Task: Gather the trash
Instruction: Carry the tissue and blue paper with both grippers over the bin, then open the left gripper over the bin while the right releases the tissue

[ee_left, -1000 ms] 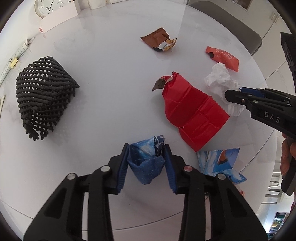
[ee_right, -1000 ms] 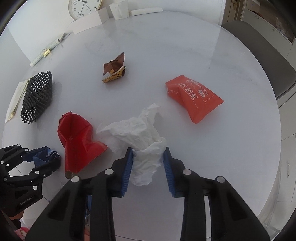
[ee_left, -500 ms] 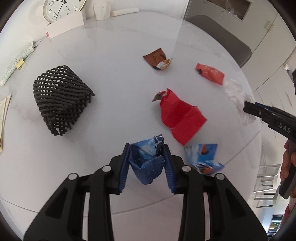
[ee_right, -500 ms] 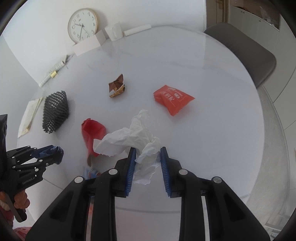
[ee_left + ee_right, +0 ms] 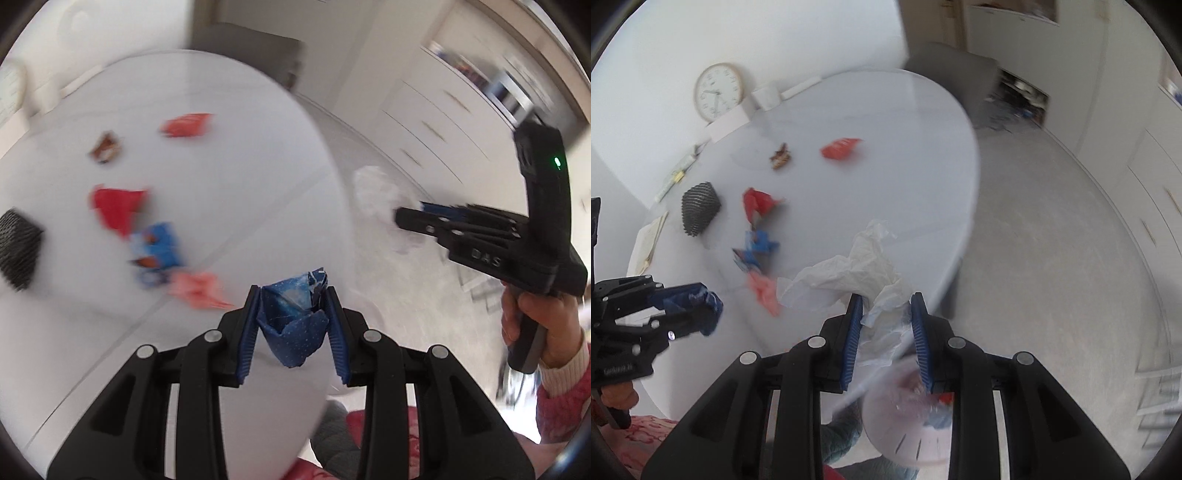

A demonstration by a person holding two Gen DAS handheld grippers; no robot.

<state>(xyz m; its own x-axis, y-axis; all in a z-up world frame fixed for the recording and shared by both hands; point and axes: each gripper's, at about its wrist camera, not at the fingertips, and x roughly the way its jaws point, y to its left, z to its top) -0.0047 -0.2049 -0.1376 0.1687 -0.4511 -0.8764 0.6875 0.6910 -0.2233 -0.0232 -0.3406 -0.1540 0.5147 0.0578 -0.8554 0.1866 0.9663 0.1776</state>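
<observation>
- Blue, crumpled and star-speckled, a wrapper (image 5: pixel 293 325) sat pinched between the two blue pads of the left gripper (image 5: pixel 293 332), held above the near edge of the white round tabletop (image 5: pixel 221 166).
- The right gripper (image 5: pixel 886 332) was clamped on a crumpled white tissue (image 5: pixel 849 275), which billowed up from between its pads just off the tabletop's near edge, over the floor.
- Below the right gripper stood a white bin (image 5: pixel 905 428) with slotted sides; bits of red and blue trash showed inside it.
- On the tabletop lay a red packet (image 5: pixel 839 147) toward the far side and a brown wrapper (image 5: pixel 781 157) just beside it, apart.
- Nearer the middle lay a red paper piece (image 5: pixel 757 203).
- A blue printed wrapper (image 5: pixel 757 249) and a pink scrap (image 5: pixel 762 291) lay close to the near edge; blur hid whether they touched.
- A black mesh basket (image 5: pixel 700 212) sat tipped over near the left edge.
- A clock (image 5: pixel 718 92) leaned at the far edge.
</observation>
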